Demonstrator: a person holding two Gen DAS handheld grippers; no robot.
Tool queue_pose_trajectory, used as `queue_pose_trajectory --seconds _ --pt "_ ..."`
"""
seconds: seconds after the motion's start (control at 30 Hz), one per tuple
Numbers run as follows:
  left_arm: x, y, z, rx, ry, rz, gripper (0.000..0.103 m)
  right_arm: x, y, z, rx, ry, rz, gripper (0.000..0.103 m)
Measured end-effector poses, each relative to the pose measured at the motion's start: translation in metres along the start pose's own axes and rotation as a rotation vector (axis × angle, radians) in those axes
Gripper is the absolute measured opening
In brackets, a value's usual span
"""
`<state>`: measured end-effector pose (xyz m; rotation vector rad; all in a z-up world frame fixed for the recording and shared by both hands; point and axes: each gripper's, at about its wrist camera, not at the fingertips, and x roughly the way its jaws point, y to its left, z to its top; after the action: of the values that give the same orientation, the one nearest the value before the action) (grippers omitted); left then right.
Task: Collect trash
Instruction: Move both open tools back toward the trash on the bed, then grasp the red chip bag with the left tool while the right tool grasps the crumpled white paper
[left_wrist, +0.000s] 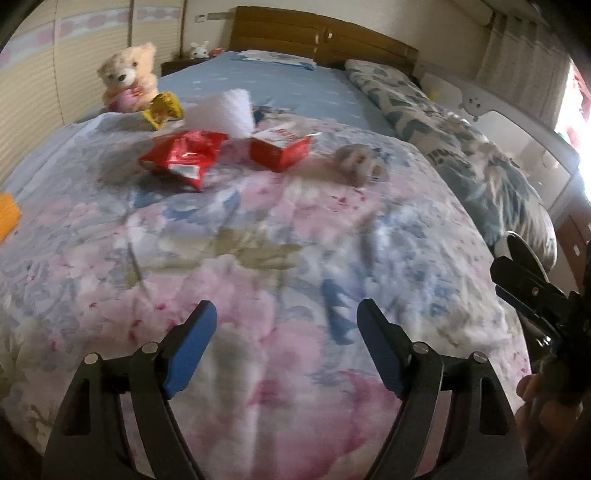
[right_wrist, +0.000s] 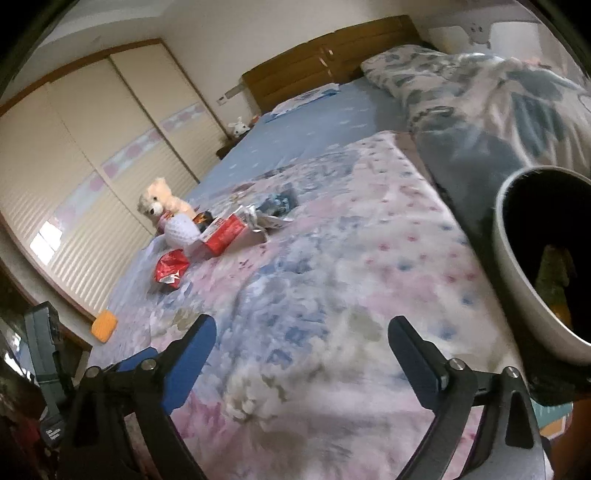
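Left wrist view: left claw (left_wrist: 286, 325) released, blue pads wide apart, hovering low over the near part of the flowered quilt (left_wrist: 258, 258) with nothing between them. Trash far ahead on the bed: red crumpled bag (left_wrist: 184, 157) at far left, red box (left_wrist: 280, 147) just right of it, white foam piece (left_wrist: 231, 110) behind both, yellow wrapper (left_wrist: 164, 108) next to the teddy bear (left_wrist: 127, 77), grey crumpled wrapper (left_wrist: 360, 162) further right. Right claw (left_wrist: 524, 273) visible at the right edge. Likely risks: soft quilt folds caught together with a thin wrapper; a light bag sliding away under a shallow approach; the bear taken by mistake near the yellow wrapper. Right wrist view: right claw (right_wrist: 303, 332) also released and empty, tilted over the near quilt, pointing toward the trash pile far left. Trash bin (right_wrist: 517, 258) close at the right, rim almost beside the right finger, something dark green inside. Possible trouble here: a knock against the bin rim during a turn, tipping it on the soft bed. Orange object (right_wrist: 104, 325) at the near left edge.
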<state>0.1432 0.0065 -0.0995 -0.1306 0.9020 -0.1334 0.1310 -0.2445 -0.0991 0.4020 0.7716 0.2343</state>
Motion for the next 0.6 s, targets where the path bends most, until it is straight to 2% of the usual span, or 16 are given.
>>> queue_pose_trajectory --seconds 0.27,0.6 --pt "0.008 0.022 0.008 -0.043 0.004 0.035 0.082 0.031 0.019 0.006 -0.046 0.022 0.007 0.097" --pt "0.024 0.043 0.030 -0.067 0.004 0.100 0.082 0.070 0.038 0.031 -0.109 0.042 0.010 0.097"
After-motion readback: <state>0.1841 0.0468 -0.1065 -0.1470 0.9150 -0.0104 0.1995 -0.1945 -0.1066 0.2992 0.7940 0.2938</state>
